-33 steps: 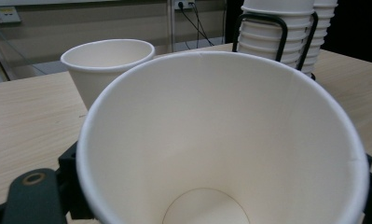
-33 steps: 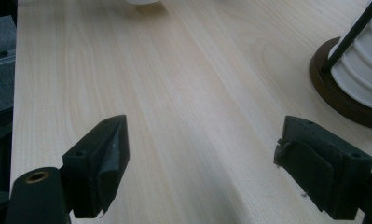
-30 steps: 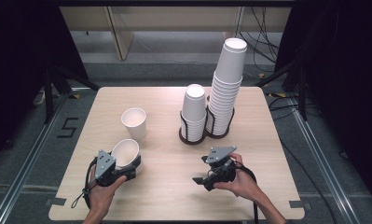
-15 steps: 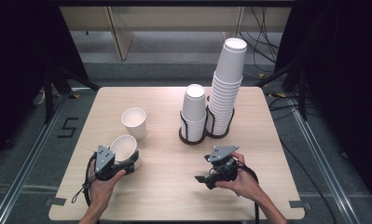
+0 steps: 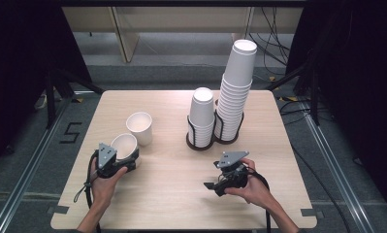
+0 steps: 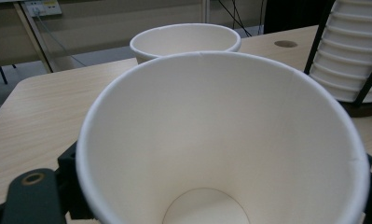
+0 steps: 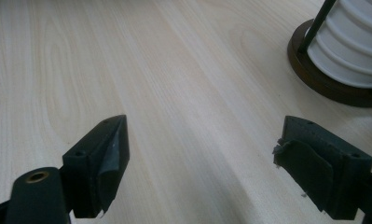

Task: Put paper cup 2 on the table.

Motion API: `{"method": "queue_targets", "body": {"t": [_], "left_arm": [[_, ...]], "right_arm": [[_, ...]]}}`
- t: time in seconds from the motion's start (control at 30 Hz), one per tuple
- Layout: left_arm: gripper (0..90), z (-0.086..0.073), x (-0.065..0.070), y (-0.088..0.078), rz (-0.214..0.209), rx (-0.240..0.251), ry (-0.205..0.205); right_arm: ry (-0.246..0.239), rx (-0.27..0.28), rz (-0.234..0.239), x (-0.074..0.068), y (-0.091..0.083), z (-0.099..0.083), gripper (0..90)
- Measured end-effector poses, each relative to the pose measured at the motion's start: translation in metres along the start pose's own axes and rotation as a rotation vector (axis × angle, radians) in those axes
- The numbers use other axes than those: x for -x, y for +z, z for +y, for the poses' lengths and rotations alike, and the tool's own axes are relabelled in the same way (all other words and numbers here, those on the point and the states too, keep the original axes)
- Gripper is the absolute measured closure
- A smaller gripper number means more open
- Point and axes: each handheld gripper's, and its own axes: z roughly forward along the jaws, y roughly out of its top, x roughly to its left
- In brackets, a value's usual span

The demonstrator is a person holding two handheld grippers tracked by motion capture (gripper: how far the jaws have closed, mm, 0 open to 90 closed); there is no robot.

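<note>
The left claw point(image 5: 129, 159) is pinching a paper cup point(image 5: 123, 145), which is tilting at the table's point(image 5: 171, 204) eight o'clock, just beside the upright cup point(image 5: 139, 127) at its one o'clock. Better to be levelling it before releasing. The right claw point(image 5: 215, 187) is idling, spread wide. Since a second ago, the held cup has been drifting outward, away from its neighbour.
</note>
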Motion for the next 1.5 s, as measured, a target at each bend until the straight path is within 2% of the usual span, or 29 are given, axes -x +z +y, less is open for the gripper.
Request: {"method": "queue_targets", "body": {"t": [0.17,0.3,0.37,0.47,0.57,0.63,0.73,0.97,1.03,1.17,1.27,1.33,1.4,1.47,1.5], "left_arm": [[15.0,-0.002,0.001,0.005,-0.009,-0.032,0.003],[14.5,-0.005,-0.002,0.009,-0.027,-0.009,-0.005],[13.8,-0.005,-0.002,0.010,-0.020,-0.005,0.005],[12.2,-0.006,-0.002,0.011,-0.021,-0.006,0.006],[11.6,-0.007,-0.005,0.013,-0.022,-0.012,-0.012],[11.9,-0.010,-0.006,0.014,-0.030,-0.034,-0.011],[13.8,-0.018,-0.008,0.015,-0.027,-0.036,-0.026],[14.2,-0.021,-0.014,0.011,-0.039,-0.038,-0.041],[14.2,-0.022,-0.015,0.010,-0.039,-0.059,-0.051],[14.3,-0.023,-0.015,0.008,-0.027,-0.097,-0.048],[14.2,-0.022,-0.012,0.003,-0.039,-0.119,-0.061],[14.4,-0.022,-0.009,-0.002,-0.029,-0.151,-0.054],[14.5,-0.025,-0.008,-0.004,-0.031,-0.151,-0.103],[14.5,-0.027,-0.007,-0.004,-0.027,-0.171,-0.114],[14.5,-0.028,-0.008,-0.004,-0.020,-0.173,-0.107]], "right_arm": [[0.004,-0.002,-0.002,0.000,0.000,0.000,17.5],[-0.001,-0.003,0.007,-0.001,0.001,0.000,17.5],[-0.017,0.004,0.000,0.000,0.001,0.000,17.5],[-0.003,-0.006,0.010,-0.001,0.001,0.000,17.5],[-0.005,-0.009,0.009,-0.002,0.001,0.000,18.0],[-0.005,-0.011,0.015,-0.002,0.002,0.000,18.1],[-0.019,-0.009,0.022,-0.003,0.002,0.000,18.3],[-0.027,-0.010,0.026,-0.002,0.001,0.000,18.4],[-0.007,-0.009,0.024,-0.003,0.000,-0.001,18.3],[-0.010,-0.013,0.021,-0.003,0.000,-0.001,18.3],[-0.017,-0.016,0.022,-0.003,-0.001,-0.001,18.3],[-0.029,-0.004,0.024,-0.003,0.000,-0.001,18.3],[-0.021,-0.005,0.027,-0.003,0.000,-0.002,18.3],[-0.032,-0.006,0.016,-0.002,-0.001,-0.002,18.3],[-0.015,-0.010,0.021,-0.003,-0.002,-0.002,18.3]]}}
